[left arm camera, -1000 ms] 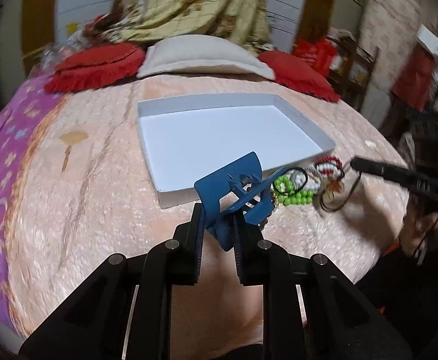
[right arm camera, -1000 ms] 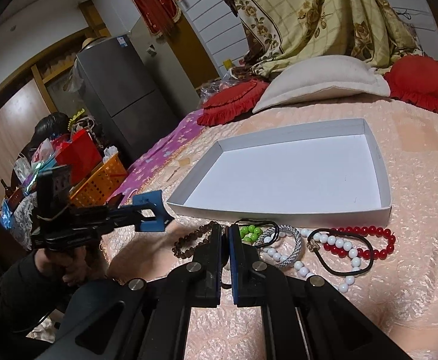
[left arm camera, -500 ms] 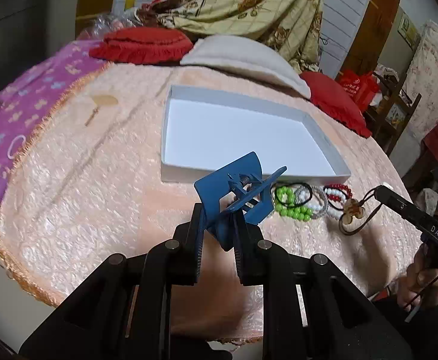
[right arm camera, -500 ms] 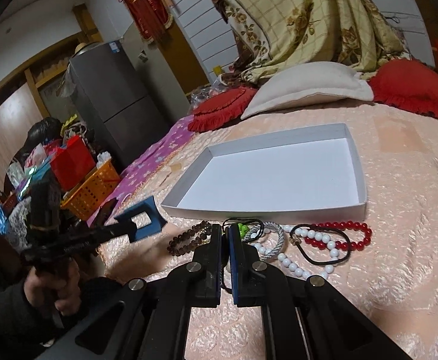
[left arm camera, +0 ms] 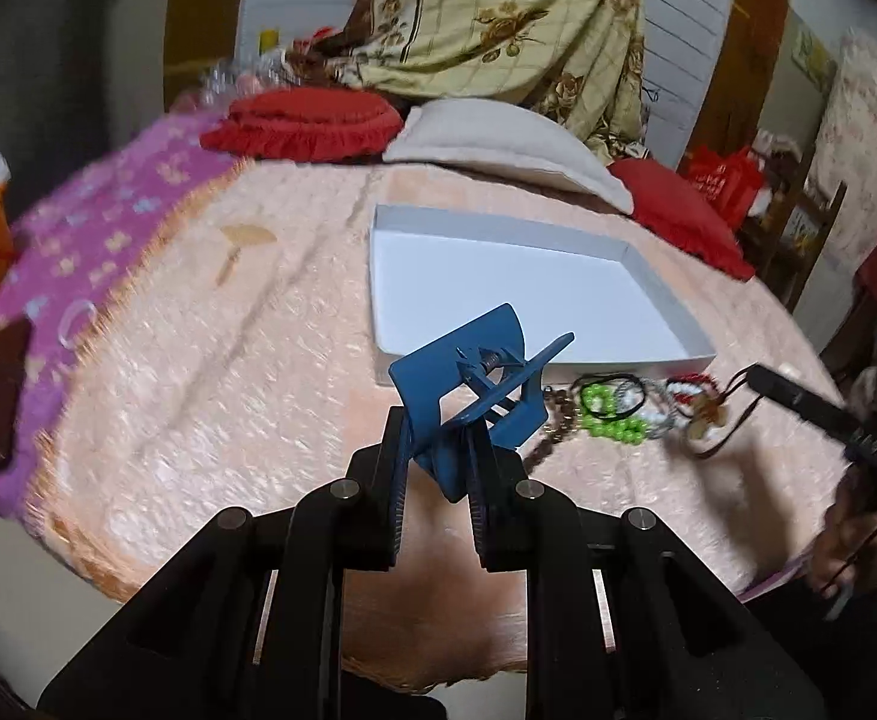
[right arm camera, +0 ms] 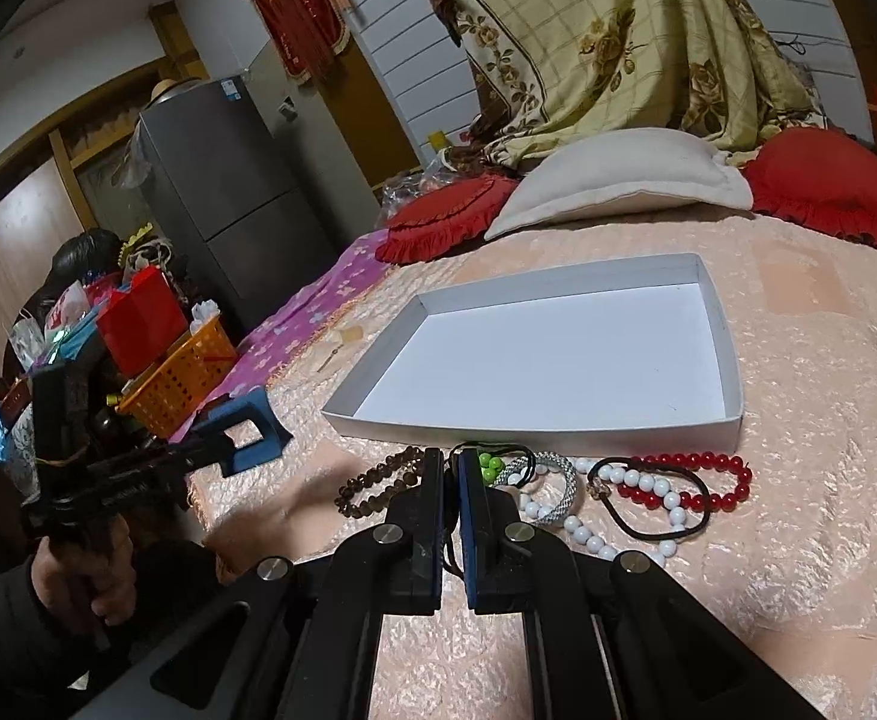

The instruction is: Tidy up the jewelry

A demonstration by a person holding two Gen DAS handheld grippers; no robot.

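In the left wrist view my left gripper is shut on a blue spring clip, held above the peach bedspread short of the white tray. A heap of jewelry lies along the tray's near wall: green beads, brown beads, a silver bracelet, white beads and red beads. My right gripper is shut on the thin black cord of a pendant necklace; the pendant hangs below its tip. The tray holds nothing.
Red cushions and a cream pillow line the far side of the bed. An orange basket and a grey fridge stand off the left edge. A purple cloth covers the bed's left part.
The left gripper with the clip has rolled and drifted leftward, so the tray now sits further right in its view. The right gripper has stayed over the jewelry heap, still pinching the cord.
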